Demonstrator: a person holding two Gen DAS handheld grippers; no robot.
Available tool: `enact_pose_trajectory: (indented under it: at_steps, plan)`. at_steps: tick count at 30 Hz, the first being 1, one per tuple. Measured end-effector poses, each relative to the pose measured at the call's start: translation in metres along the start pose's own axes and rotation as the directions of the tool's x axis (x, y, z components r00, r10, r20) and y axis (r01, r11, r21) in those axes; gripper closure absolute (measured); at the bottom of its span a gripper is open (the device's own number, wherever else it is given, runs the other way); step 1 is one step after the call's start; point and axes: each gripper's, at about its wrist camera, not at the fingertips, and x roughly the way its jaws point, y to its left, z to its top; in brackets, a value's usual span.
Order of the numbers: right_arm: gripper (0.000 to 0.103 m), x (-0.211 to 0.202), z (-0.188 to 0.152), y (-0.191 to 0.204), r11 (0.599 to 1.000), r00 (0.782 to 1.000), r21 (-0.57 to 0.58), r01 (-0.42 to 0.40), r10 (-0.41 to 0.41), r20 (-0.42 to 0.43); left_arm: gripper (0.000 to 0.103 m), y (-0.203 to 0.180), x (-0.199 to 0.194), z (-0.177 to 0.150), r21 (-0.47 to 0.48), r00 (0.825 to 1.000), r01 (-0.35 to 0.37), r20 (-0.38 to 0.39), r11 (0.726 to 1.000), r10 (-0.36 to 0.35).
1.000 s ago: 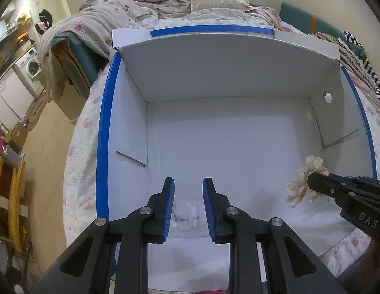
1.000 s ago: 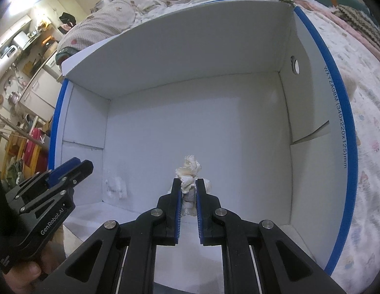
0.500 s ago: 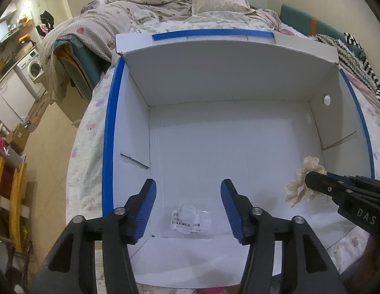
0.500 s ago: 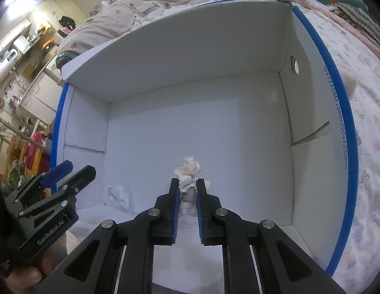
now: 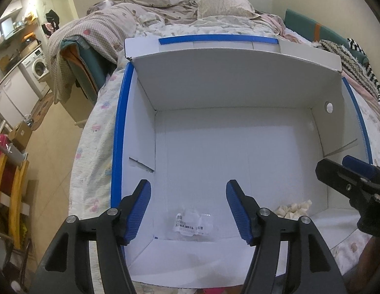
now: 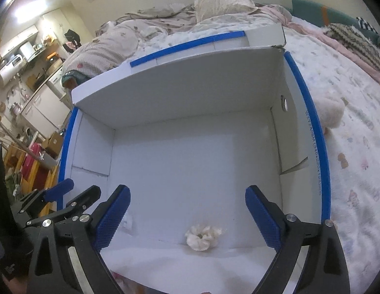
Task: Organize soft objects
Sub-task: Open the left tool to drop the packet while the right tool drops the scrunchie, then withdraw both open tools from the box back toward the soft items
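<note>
Scrunchie [image 6: 202, 237] lies on box [image 6: 190, 161] floor between right gripper [image 6: 187, 210] jaws, just opened wide.

Matt white cardboard box [image 5: 234, 147], ruffled cloth scrunchie [image 6: 202, 237]

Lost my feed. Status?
Left gripper, right gripper open, jaws just opened. Scrunchie, clear packet lie in white box. Nothing blocking.

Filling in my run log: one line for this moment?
left gripper: open, just opened | right gripper: open, just opened | packet, scrunchie: on box floor
</note>
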Motion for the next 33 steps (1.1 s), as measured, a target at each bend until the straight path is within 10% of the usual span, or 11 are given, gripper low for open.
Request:
enact_pose_trajectory:
  at_steps: [33]
  plan:
    - [0.002,-0.033,-0.019,-0.005,0.999,0.999,0.041,-0.025,0.024,0.03,0.041,0.028,-0.04,-0.019,-0.103,0.999,0.004,0.038,0.995,0.0]
